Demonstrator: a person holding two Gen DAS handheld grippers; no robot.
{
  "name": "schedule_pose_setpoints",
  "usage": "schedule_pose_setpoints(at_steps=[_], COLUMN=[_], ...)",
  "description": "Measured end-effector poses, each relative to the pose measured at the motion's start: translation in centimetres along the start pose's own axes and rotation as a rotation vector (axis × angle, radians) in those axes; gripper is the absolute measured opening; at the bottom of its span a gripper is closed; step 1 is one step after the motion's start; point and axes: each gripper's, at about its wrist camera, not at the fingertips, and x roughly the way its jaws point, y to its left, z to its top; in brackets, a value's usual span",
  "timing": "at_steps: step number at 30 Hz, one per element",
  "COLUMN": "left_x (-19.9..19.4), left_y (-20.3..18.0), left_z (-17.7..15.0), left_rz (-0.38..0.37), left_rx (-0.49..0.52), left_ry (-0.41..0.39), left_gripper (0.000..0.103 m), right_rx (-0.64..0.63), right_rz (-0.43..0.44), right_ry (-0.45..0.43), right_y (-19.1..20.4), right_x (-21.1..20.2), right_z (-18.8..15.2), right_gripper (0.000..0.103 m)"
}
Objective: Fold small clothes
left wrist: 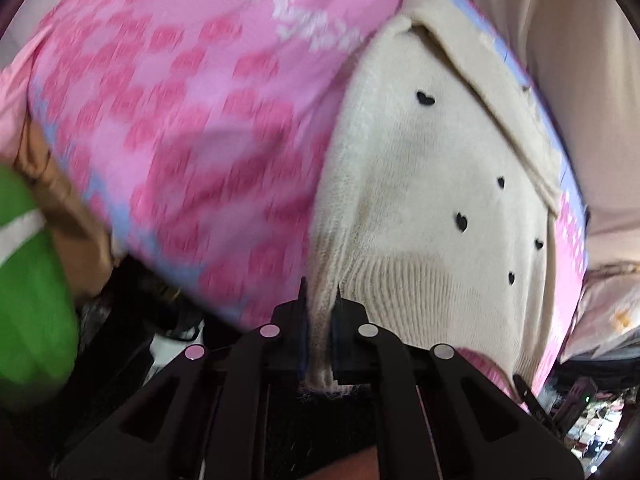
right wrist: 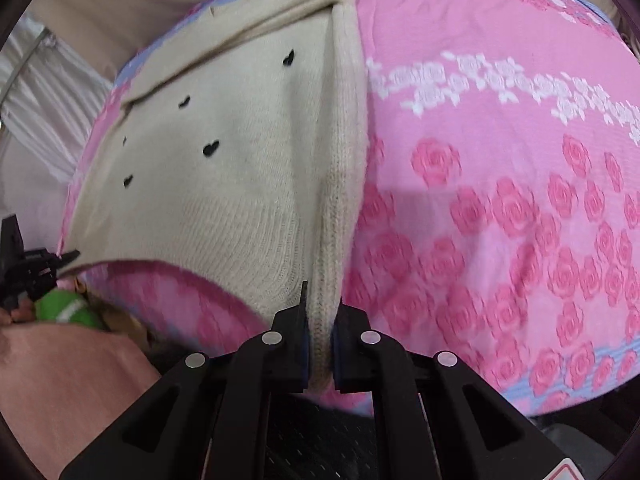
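A cream knit sweater with small black hearts lies on a pink rose-patterned cloth. My left gripper is shut on a bunched fold at the sweater's ribbed hem. In the right wrist view the same sweater lies on the pink cloth, and my right gripper is shut on a raised fold of its hem and side edge. The left gripper's tips show at the far left, at the sweater's other hem corner. The right gripper shows small at the sweater's lower right.
A green garment and a tan one lie at the left beyond the cloth's edge. Beige fabric hangs behind. A pale pink cloth lies at the lower left of the right wrist view. Dark floor clutter shows below.
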Motion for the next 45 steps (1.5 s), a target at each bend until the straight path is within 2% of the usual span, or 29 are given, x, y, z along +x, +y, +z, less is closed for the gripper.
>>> schedule_pose_setpoints(at_steps=[2,6,8,10,14,15,18,20,22,24,29,34,38,41,44,45], left_x=[0.0,-0.9,-1.8,-3.3,-7.0,-7.6,-8.5,-8.3,-7.6,-6.1,-0.8,2.9,5.4,7.5,7.8,7.6], left_y=[0.1,1.7,2.3,1.8,-2.0,-3.7,-7.8,-10.1,-12.8,-14.6,-18.0,-18.8,-19.6,-19.6,-18.6,-18.1], left_z=[-1.3,-4.4,-5.3,-4.7,0.4,2.6,8.7,12.2,16.1,19.7,25.3,26.9,28.4,29.1,29.2,29.2], left_rz=[0.024,0.079,0.082,0.067,-0.072,-0.115,-0.173,-0.180,-0.179,-0.169,-0.076,-0.019,0.035,0.071,0.012,-0.029], left_rx=[0.008,0.016,-0.012,-0.012,0.021,0.043,0.100,0.125,0.154,0.153,0.120,0.087,0.101,0.096,0.050,0.030], left_ry=[0.044,0.146,0.164,0.125,-0.055,-0.112,-0.271,-0.340,-0.394,-0.407,-0.371,-0.355,-0.342,-0.303,-0.292,-0.289], left_gripper=[0.006,0.006,0.006,0.006,0.006,0.006,0.007,0.007,0.007,0.007,0.007,0.007,0.008,0.011,0.018,0.029], right_rx=[-0.009,-0.077,-0.062,-0.033,0.061,0.073,0.133,0.175,0.205,0.256,0.400,0.490,0.529,0.537,0.523,0.519], right_rz=[0.009,0.038,0.080,0.100,0.180,0.194,0.246,0.264,0.258,0.263,0.240,0.220,0.236,0.251,0.299,0.324], right_ry=[0.065,0.253,0.265,0.186,-0.116,-0.209,-0.386,-0.432,-0.439,-0.439,-0.425,-0.392,-0.390,-0.371,-0.402,-0.425], right_y=[-0.7,-1.0,-0.8,-0.8,-1.2,-1.3,-2.5,-3.2,-3.8,-4.2,-5.2,-6.2,-6.9,-7.0,-7.2,-7.3], right_x=[0.4,1.7,0.8,-1.1,-6.8,-8.2,-10.0,-9.6,-8.2,-6.1,-1.8,1.2,2.5,2.9,2.0,1.5], right_z=[-1.6,-6.5,-6.8,-4.6,4.0,6.6,12.8,16.8,20.3,22.8,27.7,29.5,30.4,31.2,31.3,31.2], right_gripper=[0.006,0.006,0.006,0.006,0.007,0.007,0.007,0.007,0.007,0.007,0.008,0.012,0.012,0.016,0.023,0.028])
